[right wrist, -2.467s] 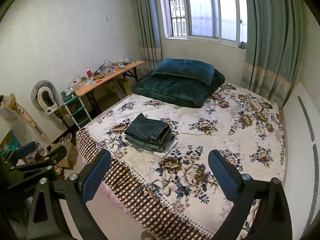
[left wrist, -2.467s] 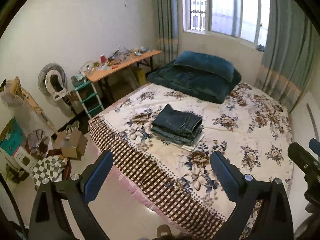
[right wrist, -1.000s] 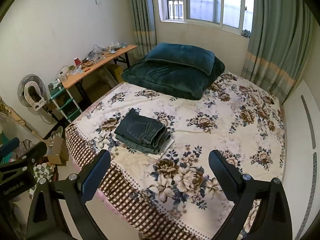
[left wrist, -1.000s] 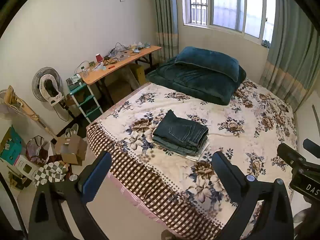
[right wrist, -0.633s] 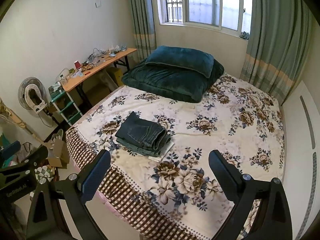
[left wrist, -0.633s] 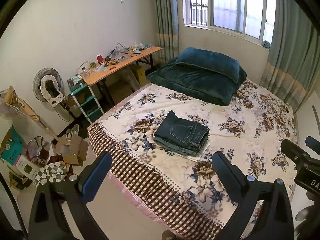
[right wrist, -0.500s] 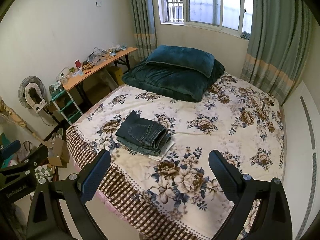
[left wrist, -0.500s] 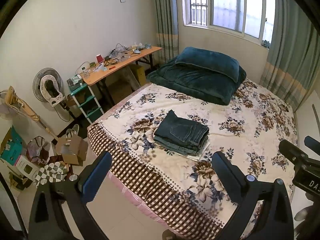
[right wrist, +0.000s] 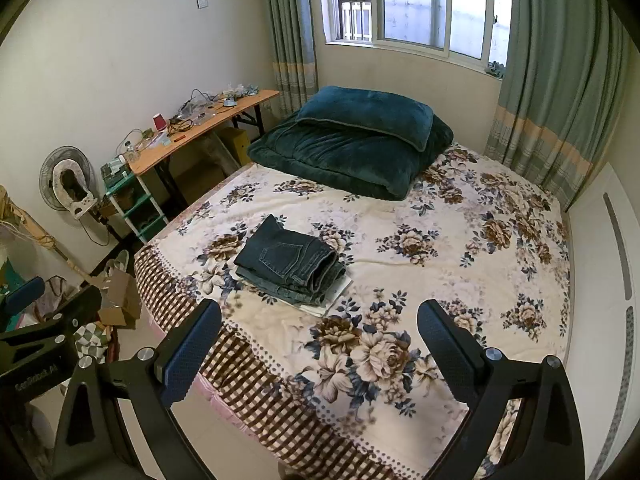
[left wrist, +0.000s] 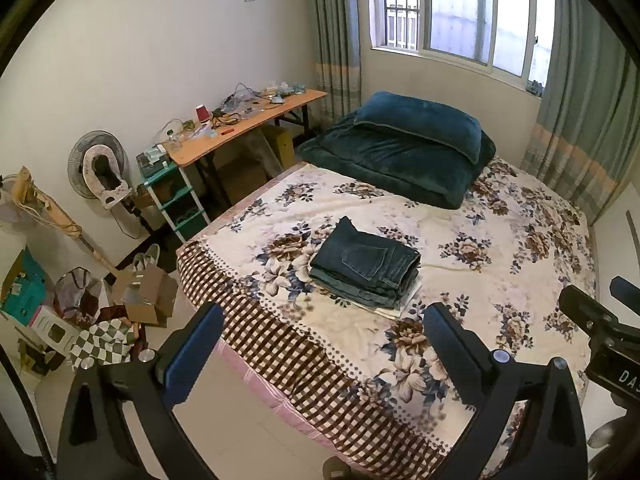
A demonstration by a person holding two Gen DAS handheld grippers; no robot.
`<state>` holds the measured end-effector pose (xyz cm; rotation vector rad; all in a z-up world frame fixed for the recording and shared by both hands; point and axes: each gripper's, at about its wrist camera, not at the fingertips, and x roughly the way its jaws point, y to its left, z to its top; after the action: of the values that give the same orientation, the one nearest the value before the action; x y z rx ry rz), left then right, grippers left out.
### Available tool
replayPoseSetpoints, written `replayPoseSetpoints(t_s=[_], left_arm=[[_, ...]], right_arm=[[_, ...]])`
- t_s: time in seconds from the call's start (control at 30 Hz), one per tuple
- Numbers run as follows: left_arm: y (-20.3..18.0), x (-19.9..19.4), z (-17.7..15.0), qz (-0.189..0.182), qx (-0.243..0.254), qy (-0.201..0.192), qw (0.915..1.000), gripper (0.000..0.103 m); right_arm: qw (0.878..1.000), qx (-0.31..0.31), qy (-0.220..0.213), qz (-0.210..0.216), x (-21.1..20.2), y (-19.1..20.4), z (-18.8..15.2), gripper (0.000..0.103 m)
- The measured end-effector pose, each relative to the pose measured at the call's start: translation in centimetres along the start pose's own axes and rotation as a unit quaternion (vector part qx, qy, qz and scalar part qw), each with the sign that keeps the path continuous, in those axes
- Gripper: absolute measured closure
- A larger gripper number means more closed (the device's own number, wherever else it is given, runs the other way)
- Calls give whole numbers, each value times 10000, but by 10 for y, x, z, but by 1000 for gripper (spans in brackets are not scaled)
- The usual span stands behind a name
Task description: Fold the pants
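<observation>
The folded jeans stack (left wrist: 366,270) lies on the bed (left wrist: 500,248) near its foot edge, well ahead of both my tools, long axis running left to right. My left tool (left wrist: 318,342) sits nearer and my right tool (right wrist: 318,340) is offset rightward; both are spread wide, holding nothing. Count: one stack, several pairs, exact number unclear; two tools.

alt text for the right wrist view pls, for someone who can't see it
A stack of folded jeans lies on a floral bed, seen from above between the open right tool. A dark green pillow on a folded quilt sits under the window; a cluttered desk stands at left.
</observation>
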<state>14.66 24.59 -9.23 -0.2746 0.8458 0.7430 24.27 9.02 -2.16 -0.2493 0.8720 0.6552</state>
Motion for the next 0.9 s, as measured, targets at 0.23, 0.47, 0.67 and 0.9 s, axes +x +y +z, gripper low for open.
replayPoseSetpoints(t_s=[0.23,0.47,0.67,0.9], left_arm=[[-1,-5,0,-25,2,-59,10000,0],[-2,-7,0,-28,11,-73,10000,0],[-2,-8,2,-34,24,-88,10000,0],[-5,-9,5,-51,10,-128,9999,0]], right_arm=[[10000,-29,8,1,0,0,0,3],[10000,-39,-21,-13,-6,-3,-6,3],[10000,-33,-32,-8,-6,-3,-7,3],[10000,-49,-68,-22,-13,-7,-2,3]])
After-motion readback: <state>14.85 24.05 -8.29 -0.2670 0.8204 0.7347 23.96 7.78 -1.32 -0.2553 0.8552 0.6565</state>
